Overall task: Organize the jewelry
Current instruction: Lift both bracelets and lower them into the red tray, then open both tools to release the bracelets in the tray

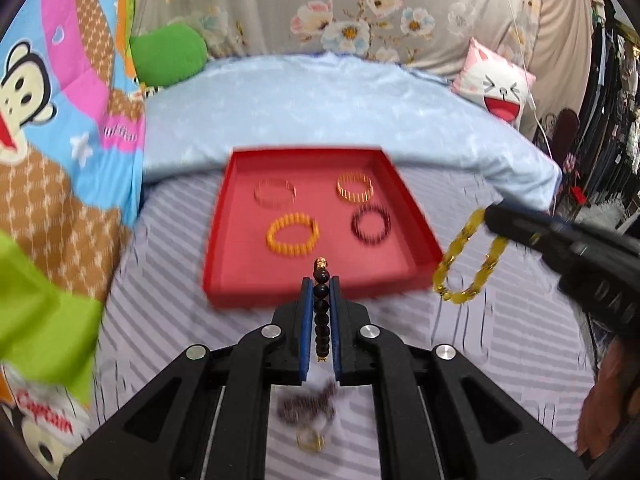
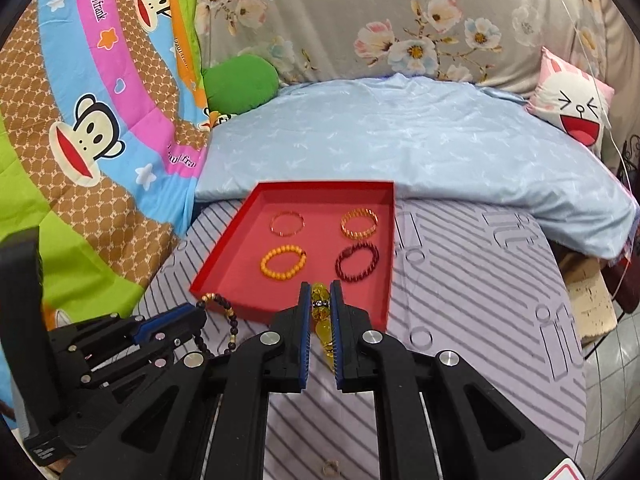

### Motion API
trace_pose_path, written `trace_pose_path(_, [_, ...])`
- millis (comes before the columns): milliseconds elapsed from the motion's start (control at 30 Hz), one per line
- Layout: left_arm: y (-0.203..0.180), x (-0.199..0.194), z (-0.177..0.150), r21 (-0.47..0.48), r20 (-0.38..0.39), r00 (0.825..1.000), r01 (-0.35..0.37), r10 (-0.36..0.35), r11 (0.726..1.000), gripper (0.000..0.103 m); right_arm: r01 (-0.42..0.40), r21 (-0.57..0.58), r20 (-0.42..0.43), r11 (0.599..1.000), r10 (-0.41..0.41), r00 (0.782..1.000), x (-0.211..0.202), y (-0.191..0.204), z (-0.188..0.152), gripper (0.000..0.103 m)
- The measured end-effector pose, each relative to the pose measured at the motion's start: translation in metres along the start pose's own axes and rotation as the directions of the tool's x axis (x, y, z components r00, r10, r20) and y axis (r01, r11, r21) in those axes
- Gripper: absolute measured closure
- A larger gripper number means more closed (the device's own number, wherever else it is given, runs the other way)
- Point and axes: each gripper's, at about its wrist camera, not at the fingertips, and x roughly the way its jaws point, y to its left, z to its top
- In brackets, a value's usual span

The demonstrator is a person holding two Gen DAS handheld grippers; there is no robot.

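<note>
Readable text: the cartoon quilt (image 2: pixel 92 128) at left carries "Paul frank" on its pink band and, in the left wrist view, "Captain" in red at the lower left corner; the dark right gripper body shows pale letters there too, too blurred to read. Count: one red tray (image 2: pixel 224 272) on the striped mat (image 2: pixel 480 280), holding four bracelets in two rows. Far row: a thin clear pink bracelet (image 2: pixel 287 223) at left, a gold ribbed bracelet (image 2: pixel 359 223) at right. Near row: an orange bead bracelet (image 2: pixel 282 261) at left, a dark red bead bracelet (image 2: pixel 357 261) at right. All four lie apart from one another. Two further bracelets are held over the mat at the near edge of the tray, one per gripper. The left gripper (image 1: pixel 320 284) is clenched on a black bead bracelet (image 1: pixel 321 312); the beads run in a line between the blue pads, with a gold bead at the tip, and the remainder hangs blurred below. The right gripper (image 2: pixel 320 286) is clenched on a yellow bead bracelet (image 2: pixel 320 304); in the left wrist view its loop hangs free under the fingertips, just right of the tray. One more small gold-toned item (image 1: pixel 310 438) lies on the mat below the left gripper, too blurred to identify. Also present: one green cushion (image 2: pixel 240 82), one cat-face pillow (image 2: pixel 572 108), one light blue blanket (image 2: pixel 400 140).
</note>
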Motion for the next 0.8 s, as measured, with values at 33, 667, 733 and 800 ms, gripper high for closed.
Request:
trace_pose_path(33, [0.002, 0.003, 0.01, -0.002, 0.013, 1.0, 0.0, 0.0, 1.0, 0.095, -0.009, 0.004, 0.001, 1.0, 0.009, 1.0, 0.005, 0.001, 0.006, 0.094])
trace_pose_path(667, [0.035, 0.111, 0.006, -0.074, -0.133, 0.991, -0.02, 0.01, 0.997, 0.095, 0.011, 0.105, -0.188, 0.994, 0.009, 0.982, 0.119, -0.023, -0.017, 0.094])
trace_pose_path(733, [0.038, 0.112, 0.002, -0.074, -0.135, 0.99, -0.038, 0.027, 0.997, 0.095, 0.027, 0.105, -0.198, 0.994, -0.006, 0.98, 0.121, -0.027, -0.023, 0.094])
trace_pose_path(800, [0.041, 0.115, -0.001, -0.075, -0.141, 0.989, -0.048, 0.037, 0.996, 0.095, 0.041, 0.095, -0.202, 0.995, -0.021, 0.979, 0.122, -0.028, -0.028, 0.094])
